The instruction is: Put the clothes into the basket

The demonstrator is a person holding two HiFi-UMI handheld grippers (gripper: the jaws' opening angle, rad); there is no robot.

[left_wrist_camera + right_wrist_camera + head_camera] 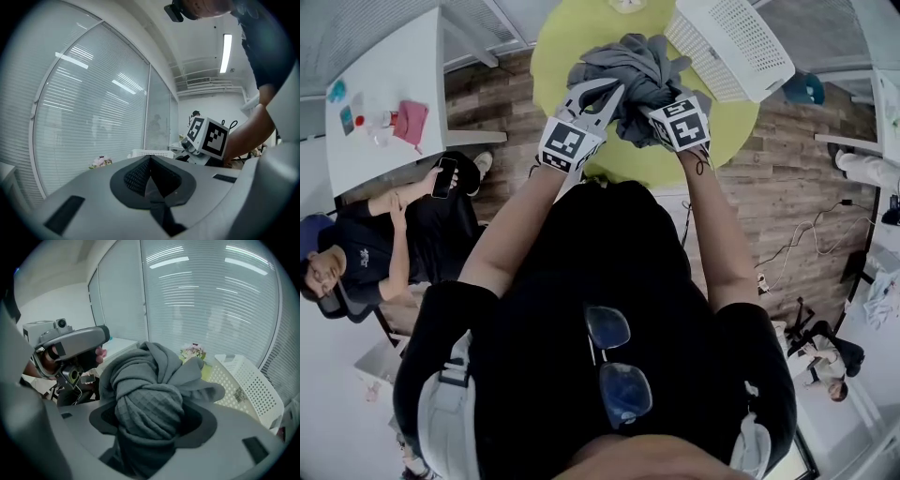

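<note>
A bundle of grey clothes (642, 70) hangs above the round yellow-green table (572, 28). In the right gripper view the bundle (150, 399) fills my right gripper (152, 420), whose jaws are closed on it. From the head view, the right gripper (664, 101) is at the bundle's right side and my left gripper (614, 94) at its left edge. In its own view the left gripper (150, 158) has its jaws together, with a thin sliver of grey cloth between the pads. The white basket (731, 47) lies on the table just right of the bundle and shows behind it (243, 380).
A seated person (394, 234) holding a phone is at the left, beside a white table (384, 84) with small items. Cables (806, 234) lie on the wood floor at the right. A glass wall with blinds (211, 296) stands beyond the table. Flowers (193, 351) sit near the basket.
</note>
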